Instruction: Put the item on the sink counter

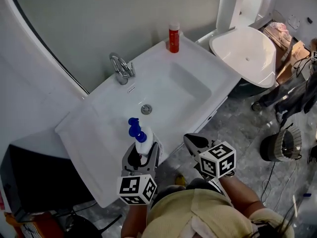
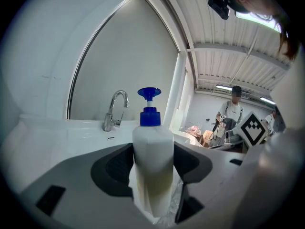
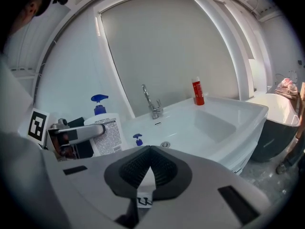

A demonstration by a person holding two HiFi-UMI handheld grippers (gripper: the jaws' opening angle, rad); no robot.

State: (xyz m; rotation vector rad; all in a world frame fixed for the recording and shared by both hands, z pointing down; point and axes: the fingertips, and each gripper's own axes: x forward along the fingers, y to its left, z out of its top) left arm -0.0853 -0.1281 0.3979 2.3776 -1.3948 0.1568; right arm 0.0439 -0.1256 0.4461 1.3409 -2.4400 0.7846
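Clamped upright in the left gripper point(image 1: 142, 152), the blue-pumped soap bottle point(image 2: 152, 161) hangs over the sink counter point(image 1: 94, 133) at its front edge, low centre in the head view. Only the right gripper view shows its printed label point(image 3: 110, 137); the right gripper point(image 3: 150, 149) is clenched on nothing.

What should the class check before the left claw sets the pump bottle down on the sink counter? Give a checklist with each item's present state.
1. Left claw grips the pump bottle: ok, jaws closed on its body.
2. Bottle upright: ok, blue pump on top.
3. Bare landing spot on the sink counter: ok, left of the basin.
4. Red bottle out of the way: ok, at the far corner.
5. Right claw not interfering: ok, shut, holding nothing.
6. Bottle base touching the counter: cannot tell.
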